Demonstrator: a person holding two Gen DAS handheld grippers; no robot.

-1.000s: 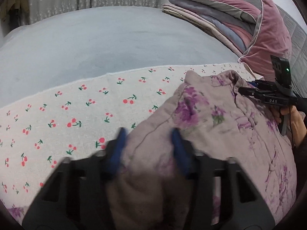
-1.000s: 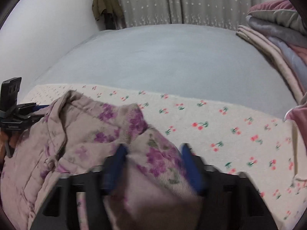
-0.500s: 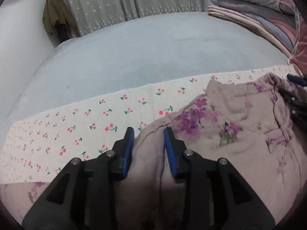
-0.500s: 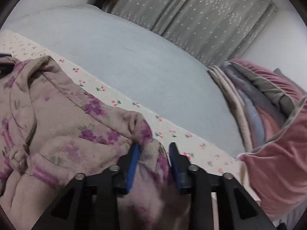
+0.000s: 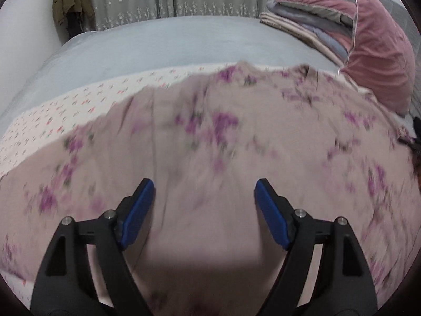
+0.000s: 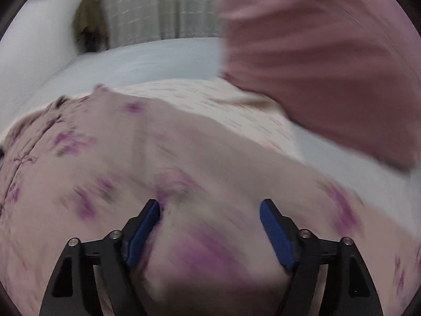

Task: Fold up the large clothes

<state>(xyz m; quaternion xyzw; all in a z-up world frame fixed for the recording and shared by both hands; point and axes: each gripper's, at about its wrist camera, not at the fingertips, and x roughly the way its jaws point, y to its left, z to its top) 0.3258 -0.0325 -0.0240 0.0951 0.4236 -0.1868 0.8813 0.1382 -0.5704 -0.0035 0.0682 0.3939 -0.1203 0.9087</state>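
left gripper (image 5: 204, 194): blue pads wide apart now, was pinching floral padded jacket (image 5: 236, 137) half a sec ago, so let go. jacket lies spread over cherry-print sheet (image 5: 52, 115) on bed, pink pillow (image 5: 379, 52) beside. right gripper (image 6: 210, 214): same deal, pads spread, nothing pinched, fabric just below. view blurry. guessing fold got laid down, next grab up for picking.

Black tongs (image 5: 204, 200), blue pads (image 5: 138, 212), silver screws (image 5: 298, 212).
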